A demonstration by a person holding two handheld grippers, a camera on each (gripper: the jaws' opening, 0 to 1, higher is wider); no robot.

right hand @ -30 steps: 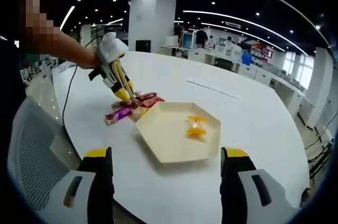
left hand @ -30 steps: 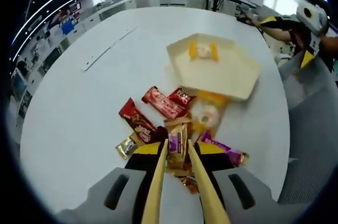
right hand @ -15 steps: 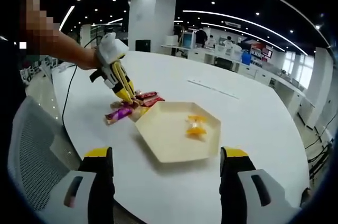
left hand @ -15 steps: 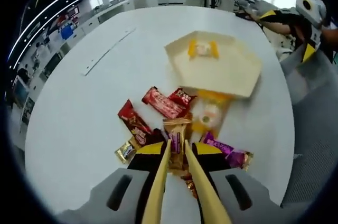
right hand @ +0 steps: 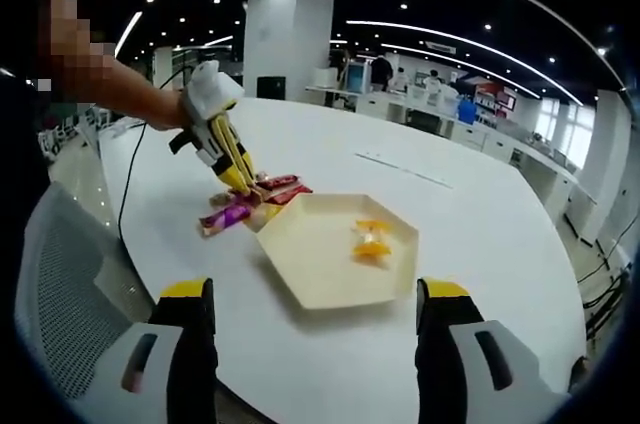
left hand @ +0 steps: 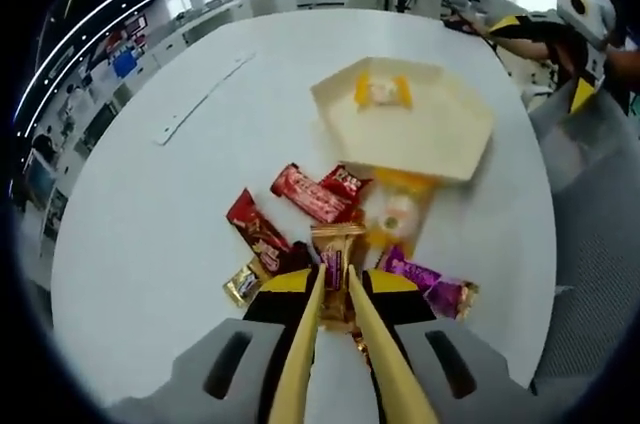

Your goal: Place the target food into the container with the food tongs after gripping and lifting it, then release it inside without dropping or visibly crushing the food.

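jaws of left gripper [left hand: 334, 274] pinch gold candy [left hand: 335, 256]; one candy [left hand: 383, 92] in tray [left hand: 440, 139].

In the left gripper view, the left gripper [left hand: 335, 279] rises from the bottom centre, its two yellow tong arms drawn almost together at the tips. In the right gripper view, the right gripper [right hand: 312, 294] spreads wide across the bottom, while a bare forearm [right hand: 125, 94] reaches in from the upper left.
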